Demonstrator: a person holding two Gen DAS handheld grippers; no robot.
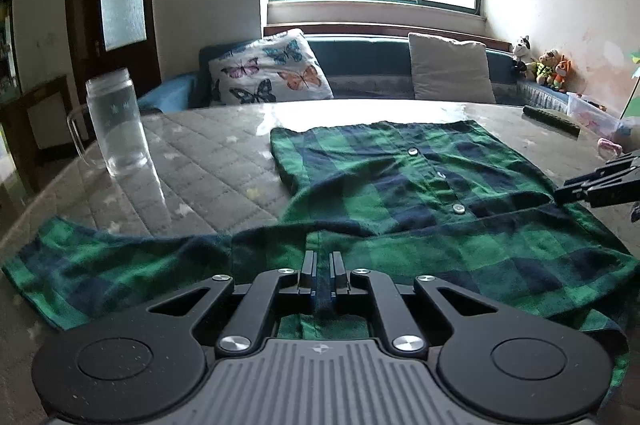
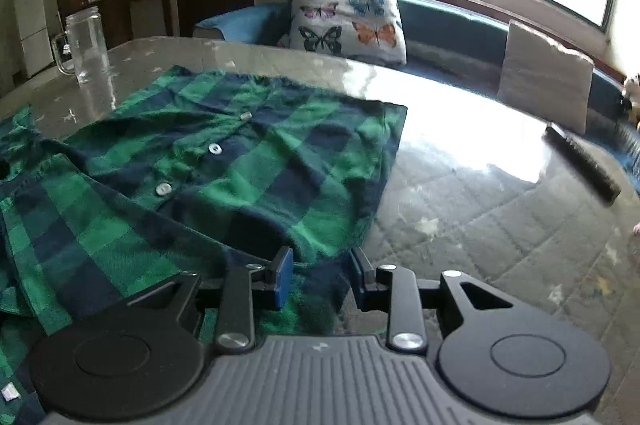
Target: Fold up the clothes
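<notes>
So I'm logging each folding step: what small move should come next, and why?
Probably close the right gripper on the green-and-navy plaid shirt: its jaws stand open around the shirt's edge, while the left gripper is already shut on a fold of cloth.

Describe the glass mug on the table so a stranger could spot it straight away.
Start at the big table with the quilted grey cover under glass, where the green and navy checked shirt lies spread out. Look past the shirt's sleeve to the table's far left edge: the mug stands there upright. It is the only tall, see-through thing on the table, a clear cylinder with a handle.
</notes>
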